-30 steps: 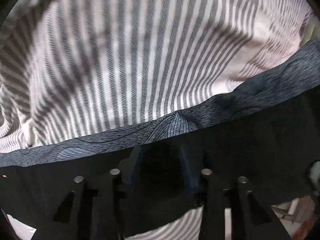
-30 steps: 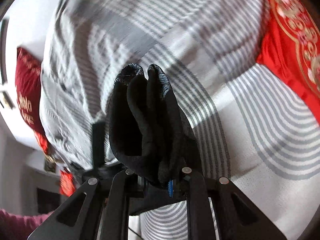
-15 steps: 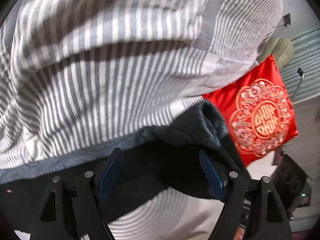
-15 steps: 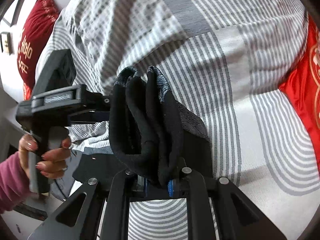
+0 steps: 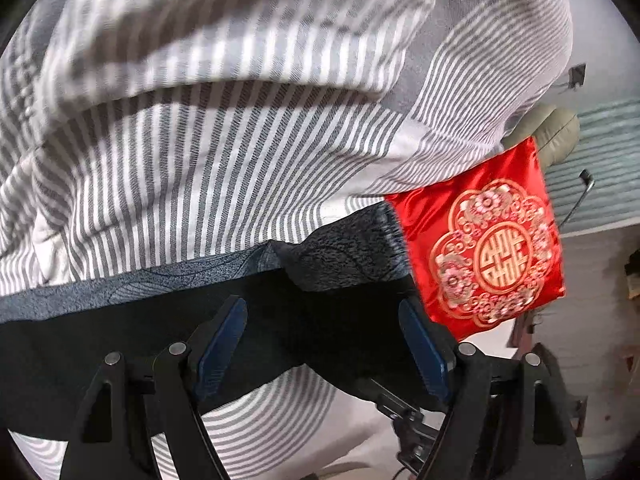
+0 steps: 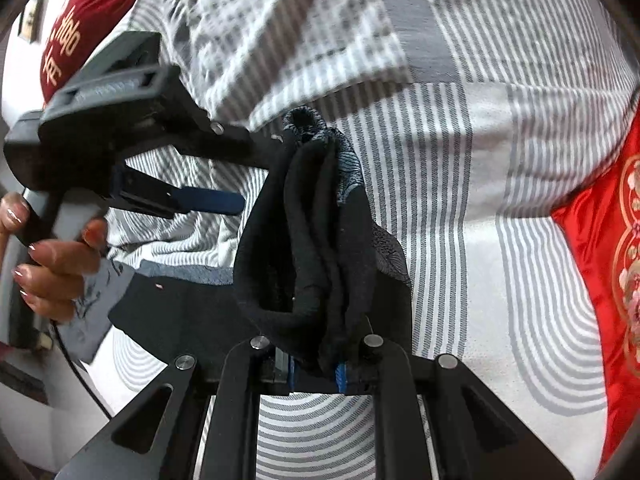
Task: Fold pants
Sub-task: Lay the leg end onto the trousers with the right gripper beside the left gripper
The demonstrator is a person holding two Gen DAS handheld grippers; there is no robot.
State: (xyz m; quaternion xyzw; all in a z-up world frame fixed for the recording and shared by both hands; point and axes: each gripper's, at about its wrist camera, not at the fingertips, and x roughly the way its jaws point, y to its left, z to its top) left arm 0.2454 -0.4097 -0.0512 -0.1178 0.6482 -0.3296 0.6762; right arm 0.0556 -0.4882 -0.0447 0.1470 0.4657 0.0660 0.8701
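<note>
The pants, dark with a grey-blue patterned band, lie partly on the striped bedspread and are partly gathered up. In the right wrist view a thick bunch of their fabric rises in folds straight up from the right gripper, whose jaws are clenched on the bunch's lower end, so that the blue pads are almost hidden by cloth. The rest of the garment trails away from the bunch toward the left of that view and lies flat on the bedspread, under the other tool.

In the left wrist view the pants stretch as a dark strip across the lower part of the picture, the patterned band along their far edge, one end turned over in a soft fold beside the red cushion. The left gripper hangs above this strip with its jaws released and spread wide; the blue pads stand clear of the cloth and nothing is pinched between them. Seen from the right wrist, the same tool reaches toward the bunch, and a hand grips its handle.

Beyond the pants, the bedspread's grey and white stripes fill the background. The red cushion with gold embroidery sits just past the pants' folded end. A second, darker red cushion lies well away from the pants at the bedspread's far corner.
</note>
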